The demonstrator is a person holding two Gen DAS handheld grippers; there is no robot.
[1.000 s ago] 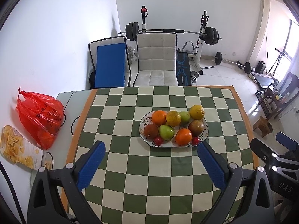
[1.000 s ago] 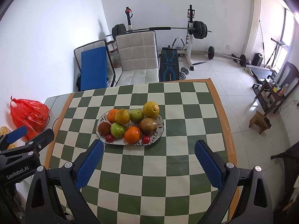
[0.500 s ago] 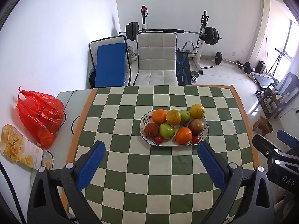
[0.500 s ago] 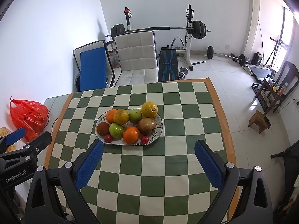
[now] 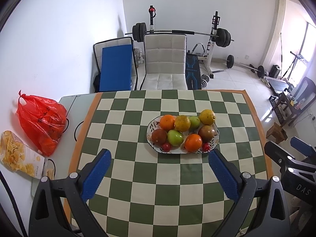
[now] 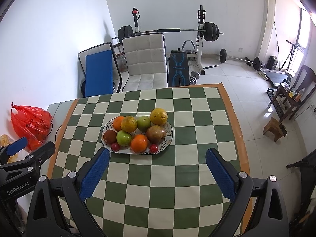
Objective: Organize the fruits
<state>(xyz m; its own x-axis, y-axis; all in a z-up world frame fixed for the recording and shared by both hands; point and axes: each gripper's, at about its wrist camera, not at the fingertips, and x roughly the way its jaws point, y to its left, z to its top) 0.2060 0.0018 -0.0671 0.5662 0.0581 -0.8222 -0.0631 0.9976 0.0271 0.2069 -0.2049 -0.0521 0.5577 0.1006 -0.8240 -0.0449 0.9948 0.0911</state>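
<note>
Both held wide open and empty: left gripper (image 5: 159, 161), right gripper (image 6: 157, 159). On the green-and-cream checkered tablecloth (image 5: 138, 187), just beyond, an oval patterned plate (image 5: 216, 137) piled with fruit. Seen whole from the left wrist only: yellow snack bag (image 5: 18, 154) near the red plastic bag (image 5: 42, 122).

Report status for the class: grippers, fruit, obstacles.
Left gripper open, empty. Right gripper open, empty. Fruit piled on plate, untouched. Path unobstructed.

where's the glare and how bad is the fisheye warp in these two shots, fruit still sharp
Left wrist view: the window at far right is blown out, the checkered cloth bows outward, and the plate of fruit is sharp. Right wrist view: the same window glares, with a bright patch on the floor tiles; corners are black, the cloth curves, and the fruit is in focus.
</note>
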